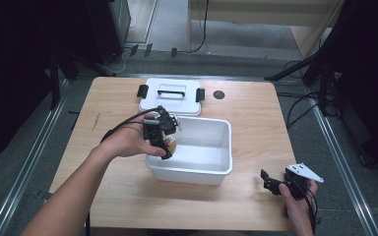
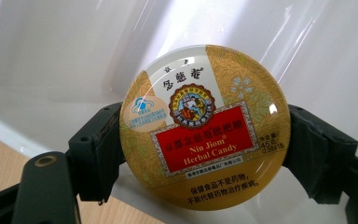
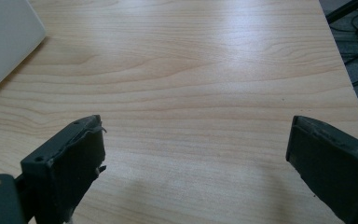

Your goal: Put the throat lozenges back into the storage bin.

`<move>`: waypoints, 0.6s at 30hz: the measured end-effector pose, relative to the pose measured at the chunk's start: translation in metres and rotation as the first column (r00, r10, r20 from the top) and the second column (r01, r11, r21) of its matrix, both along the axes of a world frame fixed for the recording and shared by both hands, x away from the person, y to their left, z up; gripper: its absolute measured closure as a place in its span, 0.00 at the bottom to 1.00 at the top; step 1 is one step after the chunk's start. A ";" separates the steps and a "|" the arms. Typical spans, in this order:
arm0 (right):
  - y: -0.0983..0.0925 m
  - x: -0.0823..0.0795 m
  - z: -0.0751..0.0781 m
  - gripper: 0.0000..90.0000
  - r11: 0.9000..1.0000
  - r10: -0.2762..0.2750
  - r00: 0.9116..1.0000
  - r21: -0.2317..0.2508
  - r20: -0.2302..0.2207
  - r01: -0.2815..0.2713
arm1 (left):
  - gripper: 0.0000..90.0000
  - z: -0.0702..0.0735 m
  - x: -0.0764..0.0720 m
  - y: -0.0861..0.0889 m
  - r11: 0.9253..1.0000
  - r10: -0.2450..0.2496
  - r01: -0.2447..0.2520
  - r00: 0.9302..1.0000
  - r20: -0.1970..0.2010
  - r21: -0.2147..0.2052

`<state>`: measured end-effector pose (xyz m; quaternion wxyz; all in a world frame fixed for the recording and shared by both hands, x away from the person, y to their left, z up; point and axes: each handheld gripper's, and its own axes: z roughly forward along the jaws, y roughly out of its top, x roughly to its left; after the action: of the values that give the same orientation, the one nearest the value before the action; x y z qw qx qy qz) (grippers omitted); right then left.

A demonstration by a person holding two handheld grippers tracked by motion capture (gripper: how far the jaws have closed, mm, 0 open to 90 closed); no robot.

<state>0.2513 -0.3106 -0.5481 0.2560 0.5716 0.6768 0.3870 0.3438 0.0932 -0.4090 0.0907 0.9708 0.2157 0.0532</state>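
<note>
Right now your left gripper [image 1: 163, 139] holds a round candy tin [image 2: 204, 126], its two black jaws pressed against the tin's opposite edges. In the left gripper view the tin faces the camera: gold, with a red label and a printed emblem above it, and white plastic behind it. From the high view, that gripper sits at the left wall of the bin [image 1: 225, 147], a white, open, rectangular tub near the middle of the table [image 1: 256, 206]. The tin [image 1: 170, 144] looks to be just inside that wall and above the bin's floor, though the hand hides much of it, so you cannot be sure it has not touched down.

Your right gripper [image 1: 274, 184] rests to the right of the bin and a little nearer you, close to the table edge. Its jaws stand wide apart with nothing between them; the right gripper view shows bare wood past them and a corner of the bin [image 3: 4, 42] at upper left.

Behind the bin, on its far side, lies a white lid [image 1: 171, 98] with black clasps and a handle, flat on the table.

Judging by this, the pick-up is done and the tin has been carried to the bin. What remains is to lower it, release it, and probably fit the lid. No other items are seen in the bin.
</note>
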 end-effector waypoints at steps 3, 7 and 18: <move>0.000 0.000 0.000 0.05 1.000 0.001 1.000 0.000 0.000 -0.001 | 0.24 -0.004 -0.001 -0.001 1.000 -0.010 0.009 1.000 0.006 0.004; 0.000 0.000 0.000 0.05 1.000 0.001 1.000 0.001 -0.001 -0.001 | 0.24 -0.011 -0.001 -0.001 0.999 -0.034 0.034 0.999 0.003 0.012; 0.000 0.000 0.000 0.05 1.000 0.001 1.000 -0.001 -0.002 -0.001 | 0.24 -0.027 -0.009 -0.008 0.988 -0.114 0.110 0.993 0.031 0.109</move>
<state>0.2512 -0.3104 -0.5481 0.2555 0.5712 0.6776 0.3864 0.3352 0.0851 -0.4361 0.0453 0.9837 0.1560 0.0773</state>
